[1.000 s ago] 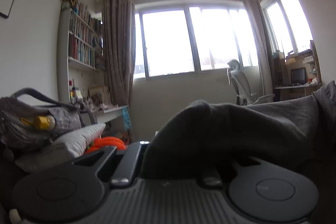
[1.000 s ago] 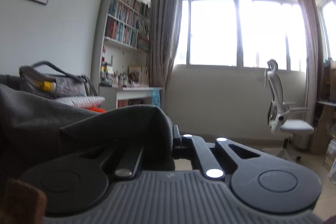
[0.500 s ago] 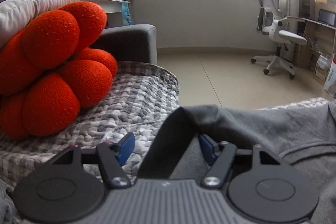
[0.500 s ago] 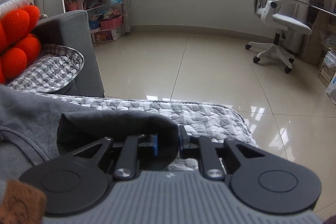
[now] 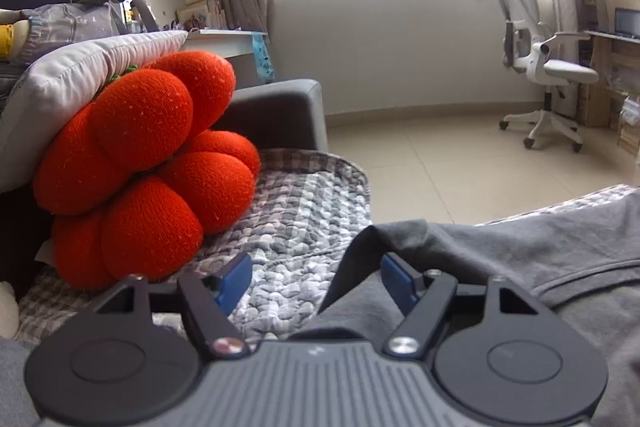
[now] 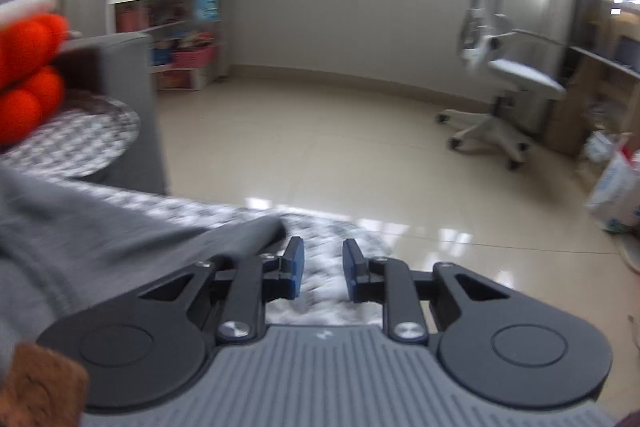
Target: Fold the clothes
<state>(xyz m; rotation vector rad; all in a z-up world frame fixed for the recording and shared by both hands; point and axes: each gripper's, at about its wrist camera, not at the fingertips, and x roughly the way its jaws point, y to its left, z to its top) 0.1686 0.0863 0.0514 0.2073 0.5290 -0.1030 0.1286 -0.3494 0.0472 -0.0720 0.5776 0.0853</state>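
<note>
1. Left gripper (image 5: 316,281) now stands with its jaws spread wide; half a second ago I had them pinching the corner of the grey garment (image 5: 500,251), which now peaks loosely against the right blue pad (image 5: 396,281)
2. Right gripper (image 6: 323,269) has let go too, jaws parted with only the quilted cover (image 6: 320,239) between them; the garment's edge (image 6: 248,231) lies just left of it
3. I judge this fold laid down: the garment rests flat on the cover beside the orange cushion (image 5: 140,167), so I must pick fresh grip points next
</note>
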